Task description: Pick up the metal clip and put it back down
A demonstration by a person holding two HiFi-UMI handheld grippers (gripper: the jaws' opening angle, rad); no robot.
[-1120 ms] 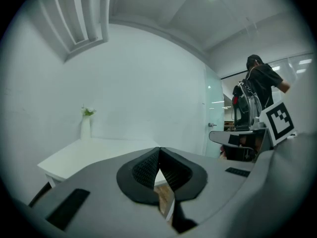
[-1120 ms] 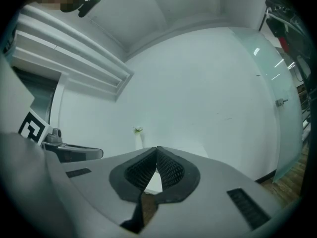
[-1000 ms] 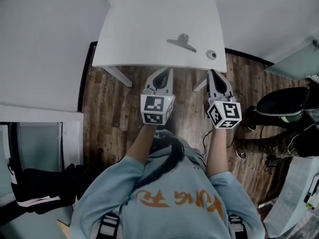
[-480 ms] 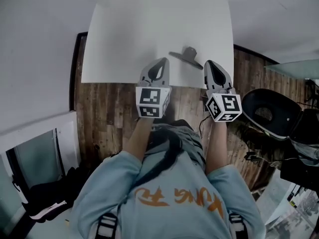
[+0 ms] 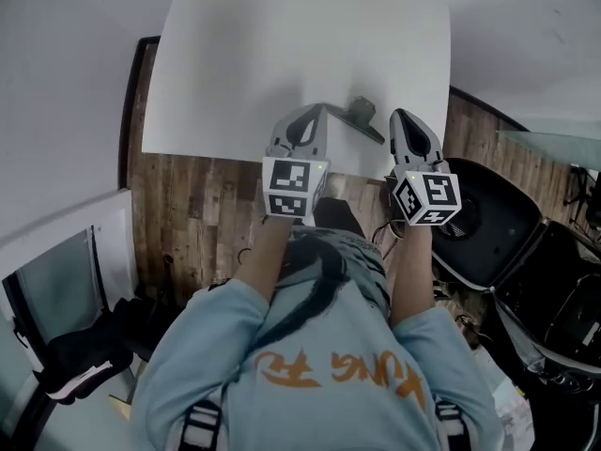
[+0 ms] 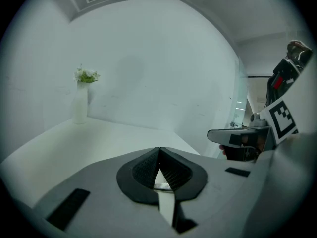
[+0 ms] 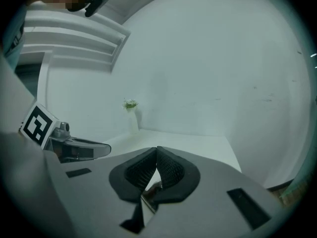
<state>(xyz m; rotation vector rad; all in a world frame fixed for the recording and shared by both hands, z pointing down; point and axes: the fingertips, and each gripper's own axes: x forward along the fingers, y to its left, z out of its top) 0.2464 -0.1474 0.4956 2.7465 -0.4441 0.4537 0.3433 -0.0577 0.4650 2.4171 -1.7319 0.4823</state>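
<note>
1. Metal clip [image 5: 360, 113] lies on the white tabletop [image 5: 235, 64] near its front edge, between my tools.
2. Left tool [image 5: 310, 116] and right tool [image 5: 404, 120] are both closed, empty.
3. I judge this the approach; next, open one and lower it over the clip.

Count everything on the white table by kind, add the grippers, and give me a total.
metal clip: 1
vase with flowers: 1
grippers: 2 (left gripper, right gripper)
Total: 4
</note>
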